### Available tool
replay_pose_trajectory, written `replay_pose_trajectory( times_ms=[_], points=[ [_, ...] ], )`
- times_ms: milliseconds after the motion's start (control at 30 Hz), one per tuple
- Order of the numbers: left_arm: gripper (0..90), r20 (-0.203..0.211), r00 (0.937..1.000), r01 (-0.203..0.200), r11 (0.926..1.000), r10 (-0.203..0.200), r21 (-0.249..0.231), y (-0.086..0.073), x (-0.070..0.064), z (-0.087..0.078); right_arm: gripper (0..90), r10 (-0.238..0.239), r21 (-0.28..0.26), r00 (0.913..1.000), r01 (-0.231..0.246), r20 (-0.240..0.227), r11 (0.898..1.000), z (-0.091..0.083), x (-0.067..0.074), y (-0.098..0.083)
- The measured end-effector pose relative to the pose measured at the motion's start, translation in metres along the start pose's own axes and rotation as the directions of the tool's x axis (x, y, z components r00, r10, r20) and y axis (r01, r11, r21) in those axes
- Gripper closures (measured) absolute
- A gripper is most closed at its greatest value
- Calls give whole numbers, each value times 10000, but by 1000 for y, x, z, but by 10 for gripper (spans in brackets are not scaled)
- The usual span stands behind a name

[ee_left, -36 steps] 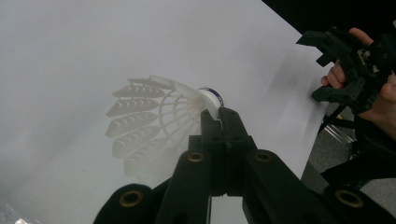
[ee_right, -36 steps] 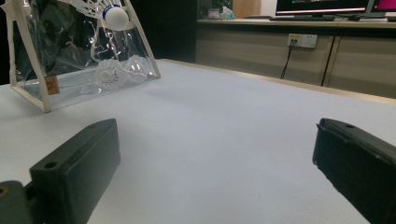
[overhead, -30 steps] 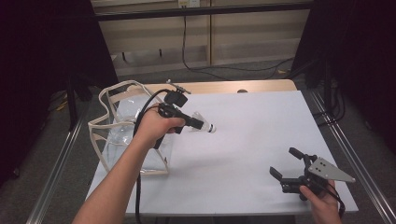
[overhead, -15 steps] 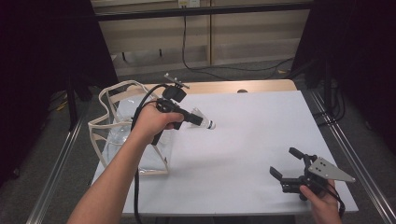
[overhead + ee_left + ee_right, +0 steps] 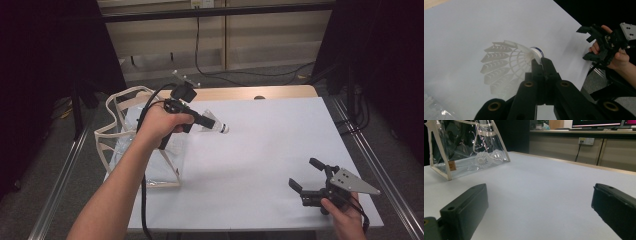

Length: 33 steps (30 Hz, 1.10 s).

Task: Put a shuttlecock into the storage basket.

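Left gripper (image 5: pixel 212 122) pinching the white shuttlecock (image 5: pixel 511 62) above the table (image 5: pixel 270 150), right of the clear bag (image 5: pixel 145 150); right gripper (image 5: pixel 312 175), near right, jaws spread.

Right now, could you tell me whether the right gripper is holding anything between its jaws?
No, the right gripper has its jaws spread wide above the bare white table with nothing between them.
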<state>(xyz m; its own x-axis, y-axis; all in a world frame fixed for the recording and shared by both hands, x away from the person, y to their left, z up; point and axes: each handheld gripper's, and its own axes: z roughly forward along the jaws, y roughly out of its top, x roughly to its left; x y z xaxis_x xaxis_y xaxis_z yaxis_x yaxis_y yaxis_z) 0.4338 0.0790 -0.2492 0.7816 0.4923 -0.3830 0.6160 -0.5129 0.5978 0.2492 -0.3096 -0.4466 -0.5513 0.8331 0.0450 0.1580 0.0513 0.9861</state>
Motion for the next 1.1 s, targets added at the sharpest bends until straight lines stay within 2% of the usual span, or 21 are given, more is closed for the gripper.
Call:
replay_pose_trajectory(
  times_ms=[33, 167, 367, 467, 567, 633, 1033, 1100],
  points=[
    [900, -26, 9999, -117, 9999, 118, 116, 1, 1, -1, 6, -5, -4, 10000, 5, 5, 10000, 0, 0, 0],
    [900, -119, 9998, -143, 9998, 145, 150, 4, 1, -4, 6, 33, -36, 10000, -33, 19, 10000, 0, 0, 0],
    [900, -176, 9998, -20, 10000, 21, 27, 6, 1, -8, 6, 6, -38, 10000, -6, 40, 10000, -1, 0, 0],
    [900, -159, 9998, -135, 9999, 135, 39, 8, 1, -12, 6, 12, -30, 10000, -12, 35, 10000, -1, 0, 0],
    [900, -223, 9997, 41, 9999, -43, -106, 9, 0, -16, 6, 11, -32, 10000, -11, 36, 10000, -1, 0, 0],
    [900, -355, 9993, -86, 10000, 87, 13, 9, 2, -20, 6, -14, -41, 10000, 15, 38, 10000, -1, 0, 0],
    [900, -611, 9981, 104, 9999, -110, -105, 10, 5, -34, 6, 9, -72, 10000, -9, 33, 10000, -2, 0, 1],
    [900, -702, 9975, -3, 10000, 3, -2, 10, 7, -38, 6, 4, -64, 10000, -4, 41, 10000, -2, 0, 1]
  ],
)
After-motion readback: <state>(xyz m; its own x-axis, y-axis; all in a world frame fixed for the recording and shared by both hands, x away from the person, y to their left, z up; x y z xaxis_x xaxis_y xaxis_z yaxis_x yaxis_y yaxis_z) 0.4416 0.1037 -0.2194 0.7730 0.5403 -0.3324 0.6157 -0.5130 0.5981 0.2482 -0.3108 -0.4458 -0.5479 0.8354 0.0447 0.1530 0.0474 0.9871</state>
